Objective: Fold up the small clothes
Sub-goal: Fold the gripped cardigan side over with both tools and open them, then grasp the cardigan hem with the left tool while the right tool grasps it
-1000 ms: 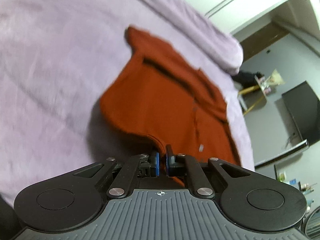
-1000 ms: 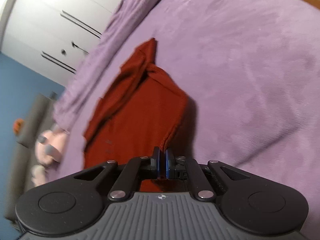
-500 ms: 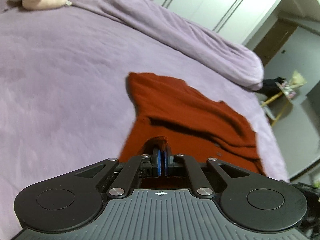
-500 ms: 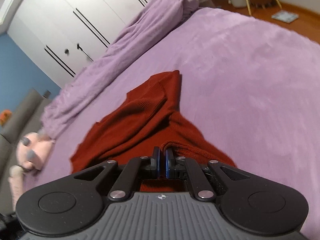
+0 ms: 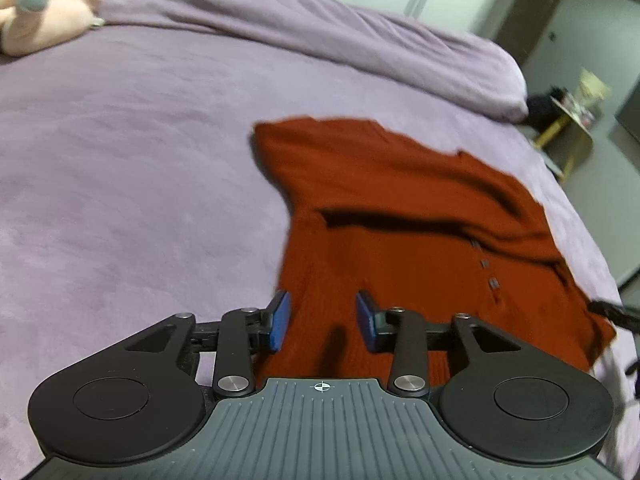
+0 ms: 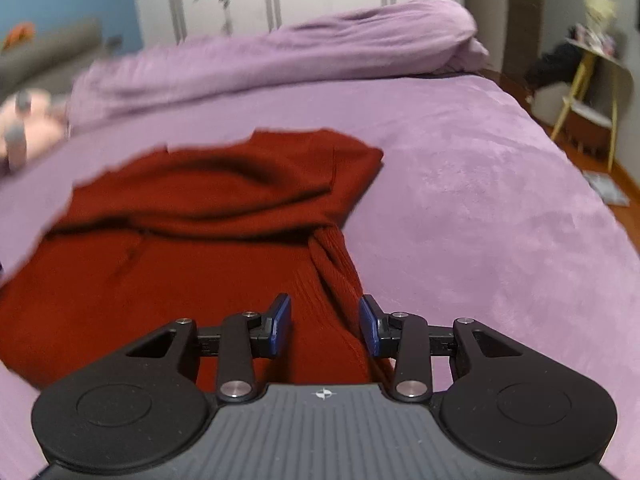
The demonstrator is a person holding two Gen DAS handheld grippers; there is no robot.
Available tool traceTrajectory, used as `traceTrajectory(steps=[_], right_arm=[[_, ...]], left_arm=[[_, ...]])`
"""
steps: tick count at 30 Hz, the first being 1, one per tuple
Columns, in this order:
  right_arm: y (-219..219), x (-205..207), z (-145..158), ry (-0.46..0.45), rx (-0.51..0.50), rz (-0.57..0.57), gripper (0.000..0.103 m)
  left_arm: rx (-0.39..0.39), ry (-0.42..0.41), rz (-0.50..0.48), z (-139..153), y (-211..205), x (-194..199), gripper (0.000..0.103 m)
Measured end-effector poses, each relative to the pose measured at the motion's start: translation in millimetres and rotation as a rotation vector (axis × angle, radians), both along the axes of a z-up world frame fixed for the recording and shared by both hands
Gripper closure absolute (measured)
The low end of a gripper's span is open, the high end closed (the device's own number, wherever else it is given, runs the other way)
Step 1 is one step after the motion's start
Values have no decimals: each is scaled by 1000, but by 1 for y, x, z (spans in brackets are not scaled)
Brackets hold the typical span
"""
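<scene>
A rust-red knit top (image 5: 400, 216) lies on the purple bed, its near part laid over the far part, with a dark fold line across the middle. It also shows in the right wrist view (image 6: 192, 248). My left gripper (image 5: 322, 322) is open just above the top's near left edge, holding nothing. My right gripper (image 6: 325, 324) is open above the top's near right edge, where a twisted ridge of fabric (image 6: 336, 268) runs between the blue pads, not gripped.
The purple bedspread (image 5: 120, 184) surrounds the top. A bunched purple duvet (image 6: 280, 60) lies along the far side. A pink plush toy (image 5: 36, 28) sits at the far left. A yellow-legged side table (image 6: 592, 80) stands beyond the bed's right edge.
Both grippers were shut on the top's hem and carried it forward over the garment. Both have now opened and let go, and the fabric lies flat.
</scene>
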State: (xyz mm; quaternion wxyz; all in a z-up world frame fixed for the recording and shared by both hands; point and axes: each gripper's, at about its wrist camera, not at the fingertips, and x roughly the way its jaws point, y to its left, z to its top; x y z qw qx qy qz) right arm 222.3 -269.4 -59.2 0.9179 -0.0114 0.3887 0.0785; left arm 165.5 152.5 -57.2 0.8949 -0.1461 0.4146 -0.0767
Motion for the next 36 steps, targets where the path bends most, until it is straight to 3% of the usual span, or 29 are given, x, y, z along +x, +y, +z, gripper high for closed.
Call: traceTrajectory(steps=[5,11,16,19,20,22,24,25,31,36], right_arm=[[8,0,2,-17,-5,67,70],[4,7,-17,67,6,69,68],[-6,15,-19,94,101,53,67],[-2,16,-21,89,73,77,69],[0,16,-21,85,62,83,72],[3,15,-19,76,59,100,90],[10,11,-16,56,34,133,95],[14,8,-15,47,25,153,96],[14,12,29,-121,75,126,96],[12,60,52,-237,103,-9,96]], left_arm=[[17,24,-14,-8,-9,5,65],[34,56,-65,-15,-17,10,67],[25,80,-44,-18,-15,18,55],[-16,96,-40,-22,-14,22,61],[-19,97,-38,-21,-15,22,71],[-25,95,-36,-19,-17,23,81],[-1,87,-42,-13,-21,23,93],[4,82,-44,-10,-22,23,94],[-5,-80,-40,45,-25,25,95],[49,-222,22,79,-22,66,95]])
